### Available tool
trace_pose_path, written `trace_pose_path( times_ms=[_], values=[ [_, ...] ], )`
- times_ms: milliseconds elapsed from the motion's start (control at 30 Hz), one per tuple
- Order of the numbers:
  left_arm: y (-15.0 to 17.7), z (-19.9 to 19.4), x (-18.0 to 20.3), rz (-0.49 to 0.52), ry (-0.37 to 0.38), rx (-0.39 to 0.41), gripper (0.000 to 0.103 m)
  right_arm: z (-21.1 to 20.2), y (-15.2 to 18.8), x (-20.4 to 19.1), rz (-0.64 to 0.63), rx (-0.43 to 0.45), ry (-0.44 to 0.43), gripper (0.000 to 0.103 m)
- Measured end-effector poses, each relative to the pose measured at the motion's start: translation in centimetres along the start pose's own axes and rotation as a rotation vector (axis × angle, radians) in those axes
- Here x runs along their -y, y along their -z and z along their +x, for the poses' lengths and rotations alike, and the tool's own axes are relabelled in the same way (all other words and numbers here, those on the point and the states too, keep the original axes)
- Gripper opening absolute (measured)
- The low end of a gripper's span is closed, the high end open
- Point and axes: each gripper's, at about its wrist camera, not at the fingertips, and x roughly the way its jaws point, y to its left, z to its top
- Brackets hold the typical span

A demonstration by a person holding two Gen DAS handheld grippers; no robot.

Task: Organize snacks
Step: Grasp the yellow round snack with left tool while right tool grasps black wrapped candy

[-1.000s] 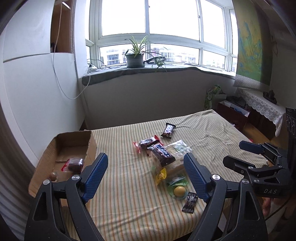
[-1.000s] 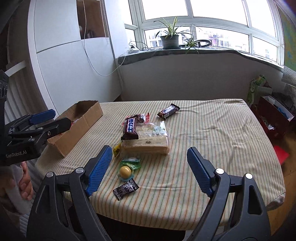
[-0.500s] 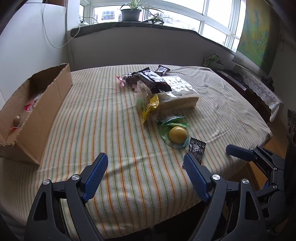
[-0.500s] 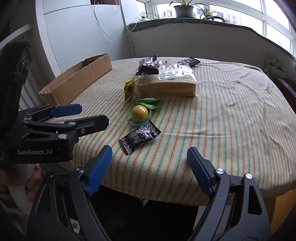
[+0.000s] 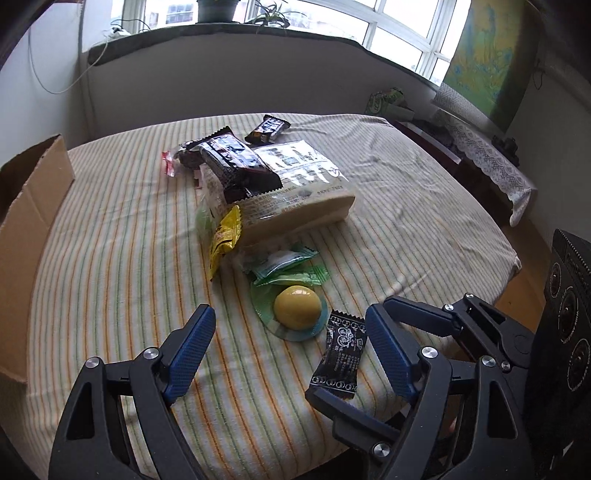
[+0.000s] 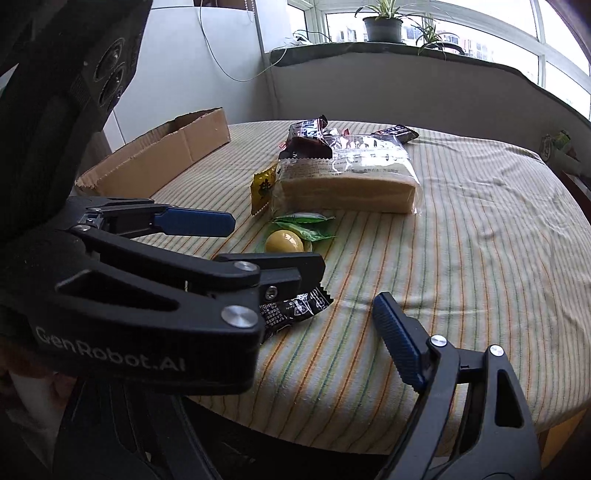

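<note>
Daylight pours through the wide white-framed window (image 5: 332,29), blown out to white glare. The striped yellow-green cotton tablecloth (image 5: 406,192) is softly lit, with faint shadows. Fisheye bending curves the edges; dark vignetted corners.

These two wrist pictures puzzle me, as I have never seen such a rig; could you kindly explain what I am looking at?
No robot here: a person holds a pair of hand tongs in each hand, each with a fisheye camera looking along its blue-padded fingers. The left picture shows the left tongs; the right tongs reach in from the side there. On the striped tablecloth lie snacks: a small black packet, a yellow ball sweet, a wrapped cake slab, chocolate bars. A cardboard box stands at the left. Both tongs are open and hold nothing; the right tongs have just been closing around the black packet.
</note>
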Motion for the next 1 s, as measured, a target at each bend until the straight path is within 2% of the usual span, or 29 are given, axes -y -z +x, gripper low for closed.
trace_pose_path(
  times_ms=[33,67,100,133,200,233,467,700,900,967,1000],
  values=[
    [-0.1,0.4,0.1,0.005,0.005,-0.004,0.081,0.1,0.0,0.0,-0.012,0.003,0.012,0.067],
    [-0.2,0.8,0.2,0.009,0.01,-0.01,0.071,0.1,0.0,0.0,-0.026,0.007,0.025,0.055],
    [-0.2,1.2,0.2,0.015,0.016,-0.018,0.061,0.2,-0.1,0.1,-0.038,0.01,0.041,0.039],
    [-0.1,1.5,0.3,0.025,0.008,-0.022,0.049,0.2,-0.1,0.1,-0.049,0.009,0.047,0.037],
    [-0.2,1.4,0.4,0.053,0.001,-0.005,0.045,0.1,-0.1,-0.1,-0.075,0.012,0.051,0.033],
    [-0.3,1.4,0.2,0.049,0.011,-0.007,0.039,0.1,0.0,-0.3,-0.092,0.013,0.058,0.033],
    [-0.4,0.7,-0.6,0.046,0.034,0.007,0.033,-0.2,0.1,-0.1,-0.109,0.019,0.071,0.032],
    [-0.2,0.2,-1.2,0.037,0.028,0.013,0.033,-0.5,-0.3,0.6,-0.092,0.033,0.093,0.028],
    [0.0,-0.2,-2.1,0.021,0.015,0.015,0.033,-0.5,-0.5,1.5,-0.065,0.018,0.105,0.028],
    [0.0,-0.2,-2.3,0.014,0.015,0.015,0.033,-0.7,-0.2,1.8,-0.044,0.023,0.122,0.033],
    [0.0,-0.3,-2.3,0.012,0.014,0.016,0.033,-0.8,-0.1,2.0,-0.038,0.025,0.145,0.043]
  ],
)
